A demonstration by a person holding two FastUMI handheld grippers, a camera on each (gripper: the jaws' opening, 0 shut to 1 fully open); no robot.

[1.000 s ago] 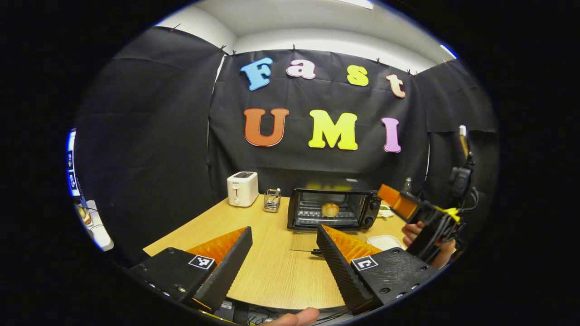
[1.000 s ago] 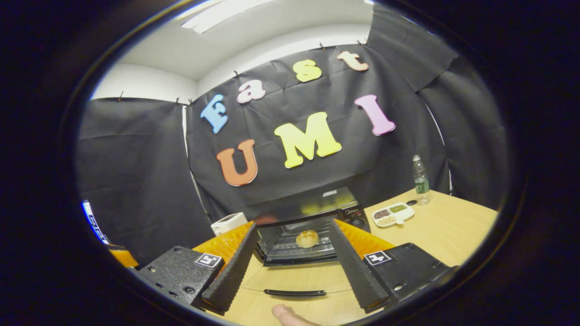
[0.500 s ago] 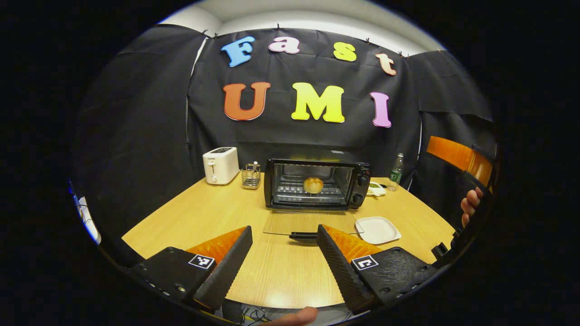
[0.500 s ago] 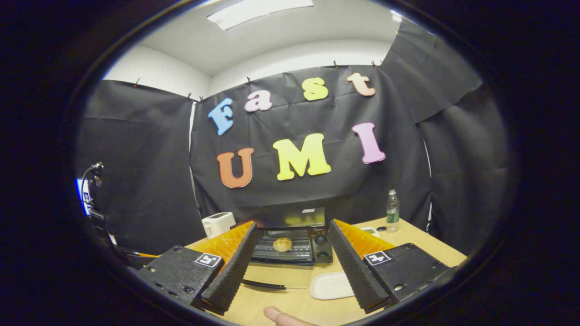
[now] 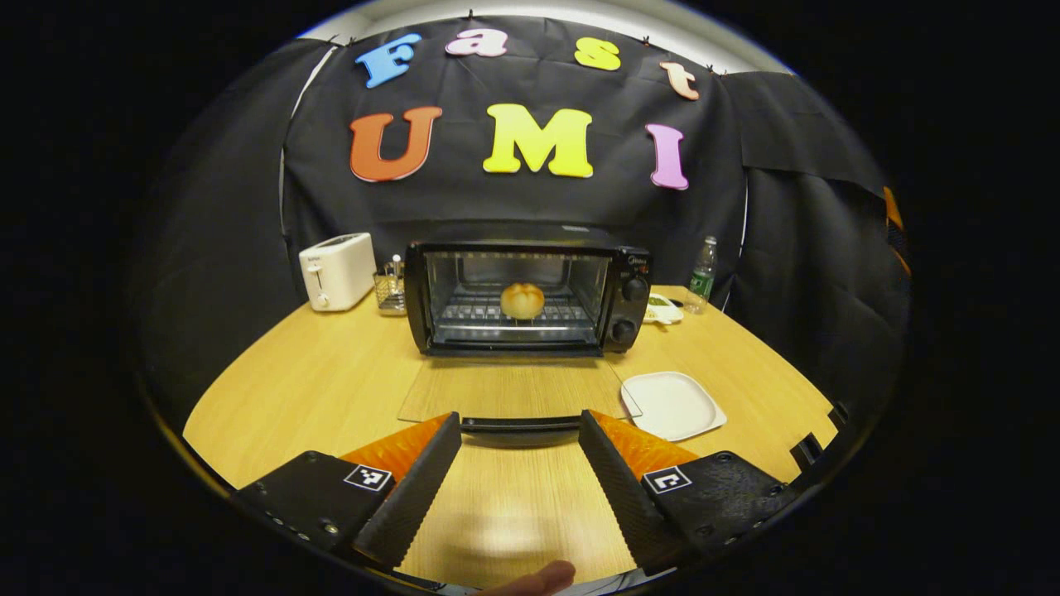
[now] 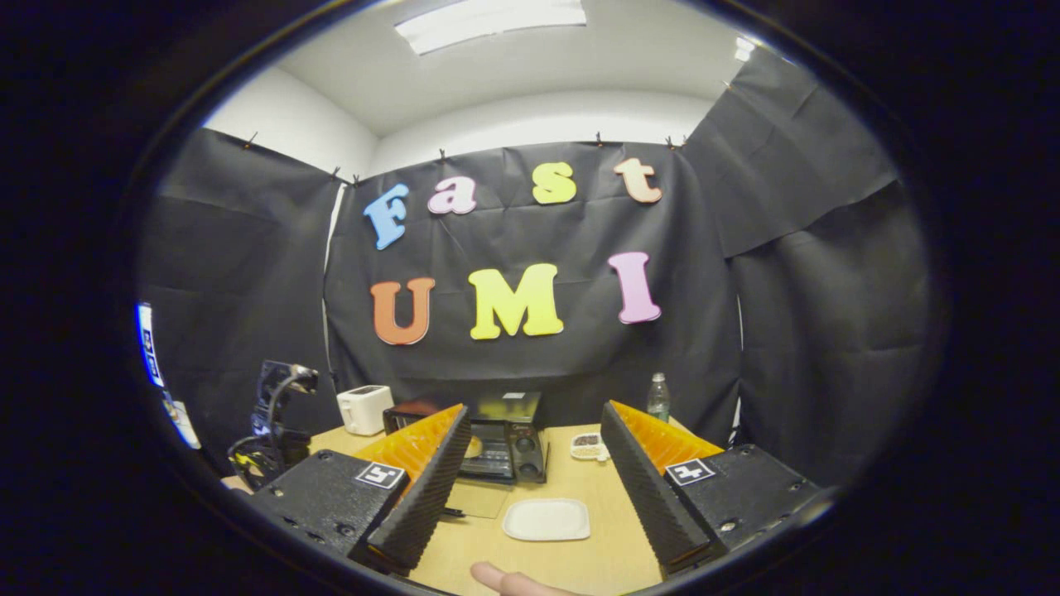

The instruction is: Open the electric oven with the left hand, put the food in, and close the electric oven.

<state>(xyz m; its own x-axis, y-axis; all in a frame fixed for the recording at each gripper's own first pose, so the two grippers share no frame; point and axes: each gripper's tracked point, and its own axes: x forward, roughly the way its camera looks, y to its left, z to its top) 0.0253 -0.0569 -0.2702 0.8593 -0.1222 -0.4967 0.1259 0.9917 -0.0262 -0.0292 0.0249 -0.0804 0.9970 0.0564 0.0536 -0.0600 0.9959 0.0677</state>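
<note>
Fingers of the left gripper (image 5: pixel 519 463) stand spread wide, holding nothing, just short of the door handle (image 5: pixel 520 425). The right gripper (image 6: pixel 534 488) is likewise spread wide and empty, raised above the desk.

The wooden desk (image 5: pixel 331 372) carries the electric oven (image 5: pixel 526 290) near its far edge, against the black cloth wall. A white toaster (image 5: pixel 335 271) and a wire rack (image 5: pixel 387 290) stand to the oven's left; a bottle (image 5: pixel 703 275) and a small dish (image 5: pixel 662 308) stand to its right. A white plate (image 5: pixel 672 405) lies beside the door's right edge.

The oven's long axis runs along the far edge; its door (image 5: pixel 513 389) lies flat toward the near edge. The bun (image 5: pixel 522 300) sits mid-rack inside.
</note>
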